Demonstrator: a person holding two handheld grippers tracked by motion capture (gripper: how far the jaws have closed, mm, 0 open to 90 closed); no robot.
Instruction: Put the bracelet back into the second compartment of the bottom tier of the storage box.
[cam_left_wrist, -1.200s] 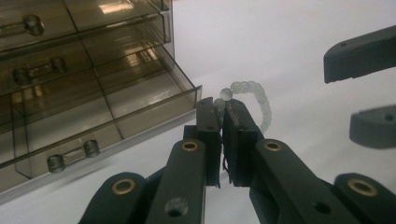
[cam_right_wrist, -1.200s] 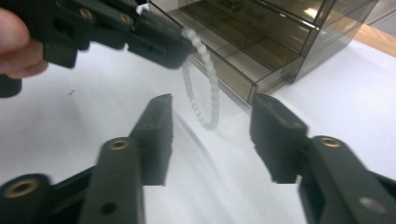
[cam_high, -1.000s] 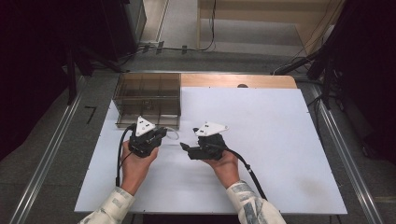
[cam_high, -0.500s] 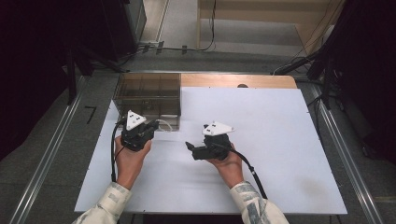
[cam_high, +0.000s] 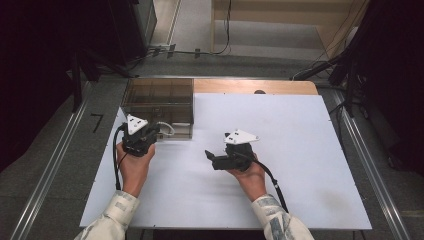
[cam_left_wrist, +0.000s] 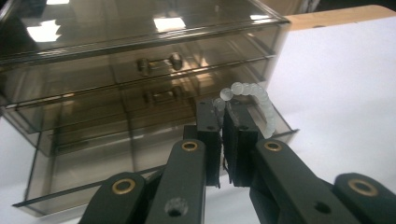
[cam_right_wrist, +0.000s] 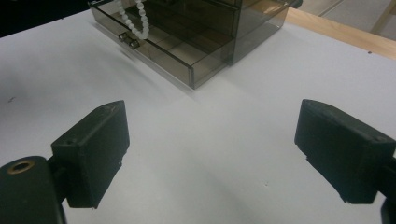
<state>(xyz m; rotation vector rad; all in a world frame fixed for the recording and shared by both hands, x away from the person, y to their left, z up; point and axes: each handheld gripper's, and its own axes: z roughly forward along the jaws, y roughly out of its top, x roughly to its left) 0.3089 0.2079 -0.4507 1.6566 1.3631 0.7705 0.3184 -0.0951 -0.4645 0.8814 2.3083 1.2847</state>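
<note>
While the left gripper (cam_left_wrist: 223, 135) pinches the white bead string (cam_left_wrist: 254, 100) over the open drawer (cam_left_wrist: 154, 154), it hangs light and floppy. The right gripper (cam_right_wrist: 210, 154) gapes wide, holding nothing.

both forearms enter from the near edge, sleeves at the wrists. the left hand (cam_high: 134, 164) wraps the left gripper (cam_high: 150, 134) from below, arm running straight ahead; seen along its length, its two black jaws are pressed close together. the right hand (cam_high: 248, 172) cradles the right gripper (cam_high: 211, 156), turned across the body toward the left one. its jaws have just been opening and stand wide apart, nothing between them.
</note>
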